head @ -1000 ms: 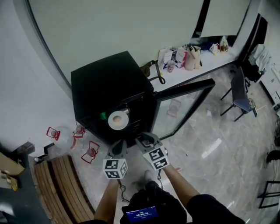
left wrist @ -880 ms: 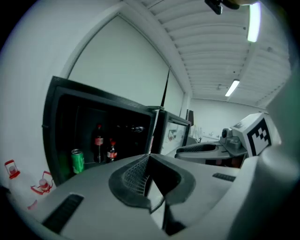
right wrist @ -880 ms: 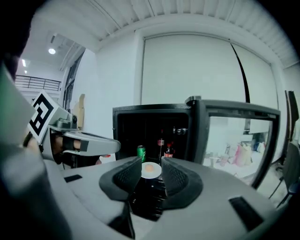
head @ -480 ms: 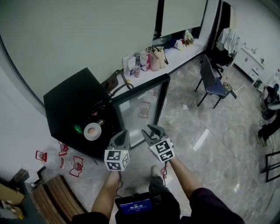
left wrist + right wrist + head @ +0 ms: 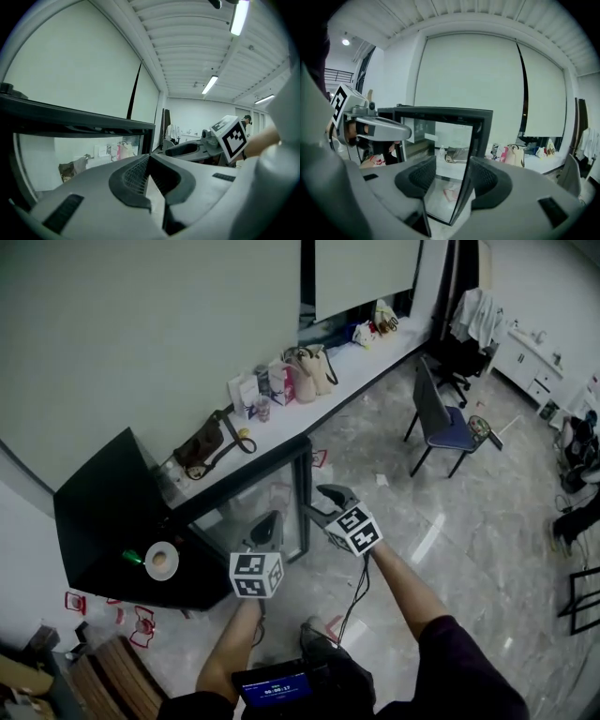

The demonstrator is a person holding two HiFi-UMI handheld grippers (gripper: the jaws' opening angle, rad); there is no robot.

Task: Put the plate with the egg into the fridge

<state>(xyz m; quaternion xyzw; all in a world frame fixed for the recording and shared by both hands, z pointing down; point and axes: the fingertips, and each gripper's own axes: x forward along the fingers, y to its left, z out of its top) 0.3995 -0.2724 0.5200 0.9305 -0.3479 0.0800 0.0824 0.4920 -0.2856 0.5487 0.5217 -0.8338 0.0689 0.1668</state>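
A white plate with a brownish egg lies on a shelf inside the black fridge, at the left of the head view. The fridge's glass door stands open. My left gripper is shut and empty, in front of the glass; its closed tips point at the door's frame. My right gripper hovers at the door's free edge. Its jaws have just been opening. In the right gripper view that edge shows in the gap of the right gripper, and neither pad presses on it.
A long white counter with several bags and cartons runs behind the fridge. A blue chair stands on the marble floor to the right. Red-marked items lie on the floor below the fridge, beside a slatted wooden bench.
Both grippers have drawn back from the fridge opening and moved right along the door to its free edge. The right jaws stand wider. The plate stays on its shelf.
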